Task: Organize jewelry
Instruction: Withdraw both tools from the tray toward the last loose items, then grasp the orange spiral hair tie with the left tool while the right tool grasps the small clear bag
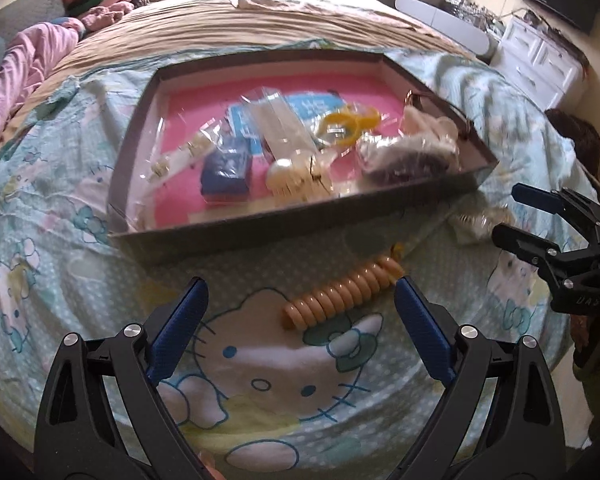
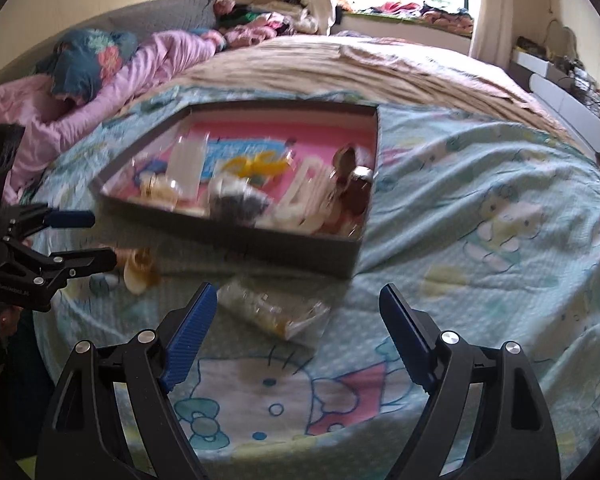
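Both sets of fingers gape wide and empty, the left gripper (image 1: 302,304) framing the coil bracelet (image 1: 342,294) and the right gripper (image 2: 294,312) framing the clear packet (image 2: 274,308), ready for boxing.

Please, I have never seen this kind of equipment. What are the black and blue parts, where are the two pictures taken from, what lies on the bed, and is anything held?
These are two hand-held grippers, each carrying its own camera that looks along its fingers. One picture comes from the left gripper, the other from the right gripper; each also appears at the edge of the other's view. On the cartoon-print bedsheet stands a shallow grey box with a pink floor, holding small bagged jewelry. Outside it lie a beige spiral hair tie, ahead of the left gripper, and a clear packet, ahead of the right. Both grippers are open; nothing is held.
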